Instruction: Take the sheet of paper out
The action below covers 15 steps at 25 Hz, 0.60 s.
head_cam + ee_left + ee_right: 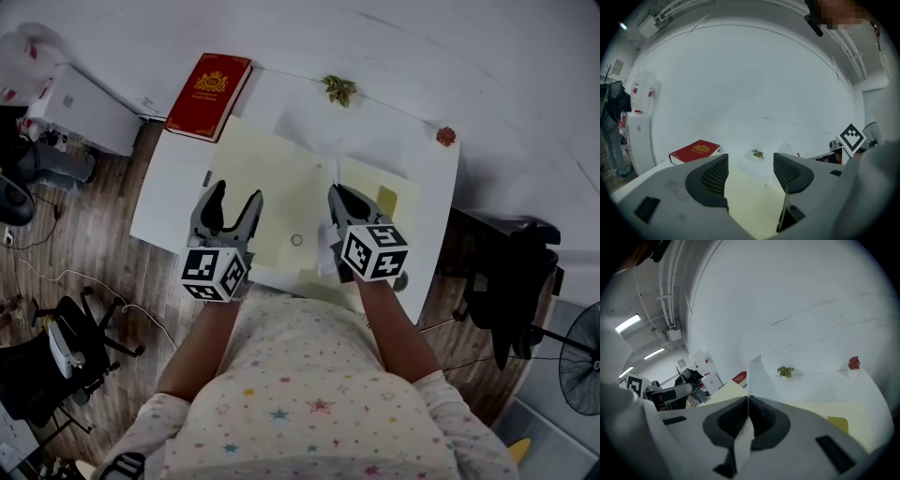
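Note:
An open pale yellow folder (272, 187) lies on the white table (169, 202). My right gripper (337, 195) hovers over the folder's middle fold, shut on a white sheet of paper (325, 258). In the right gripper view (748, 404) the sheet (757, 380) stands edge-on between the closed jaws and rises above them. My left gripper (236, 194) hangs open over the folder's left half, nothing between its fingers. The left gripper view (750, 173) shows the folder (750, 197) below the spread jaws and the sheet's thin edge (784, 208) at the right.
A red book (209, 96) lies at the table's far left corner. A small plant (339, 89) and a red ornament (445, 136) sit along the far edge. A yellow tab (387, 200) is on the folder's right half. Chairs (66, 347) stand on the floor at both sides.

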### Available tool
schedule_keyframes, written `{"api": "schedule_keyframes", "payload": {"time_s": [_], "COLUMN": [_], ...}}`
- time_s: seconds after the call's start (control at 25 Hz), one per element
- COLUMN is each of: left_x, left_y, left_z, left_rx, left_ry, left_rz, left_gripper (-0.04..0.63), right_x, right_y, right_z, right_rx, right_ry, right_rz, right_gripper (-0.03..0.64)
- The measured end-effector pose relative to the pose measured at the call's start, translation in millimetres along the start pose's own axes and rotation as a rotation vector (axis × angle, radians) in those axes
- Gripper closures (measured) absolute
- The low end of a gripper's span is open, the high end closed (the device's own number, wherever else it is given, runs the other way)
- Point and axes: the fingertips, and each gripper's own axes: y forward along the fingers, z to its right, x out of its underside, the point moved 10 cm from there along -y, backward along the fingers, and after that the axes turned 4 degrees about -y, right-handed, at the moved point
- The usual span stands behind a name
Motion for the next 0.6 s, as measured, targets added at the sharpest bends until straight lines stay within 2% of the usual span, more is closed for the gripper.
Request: {"api": "schedule_keyframes", "payload": {"time_s": [0.2,0.6], "left_x": [-10,-27], "left_y": [0,5], "left_z": [5,18], "left_rx": [0.016,0.062], "left_ry": [-0.001,0.009], "left_rz": [0.024,0.065], "left_gripper": [0.316,0.316], "right_x": [-12,-36], "right_y": [-11,-41], "right_z": [1,6], "right_rx": [-0.022,-0.006], "right_ry": [0.042,0.037], "right_rz": [0.07,0.208], "right_gripper": [0.61,0.612]}}
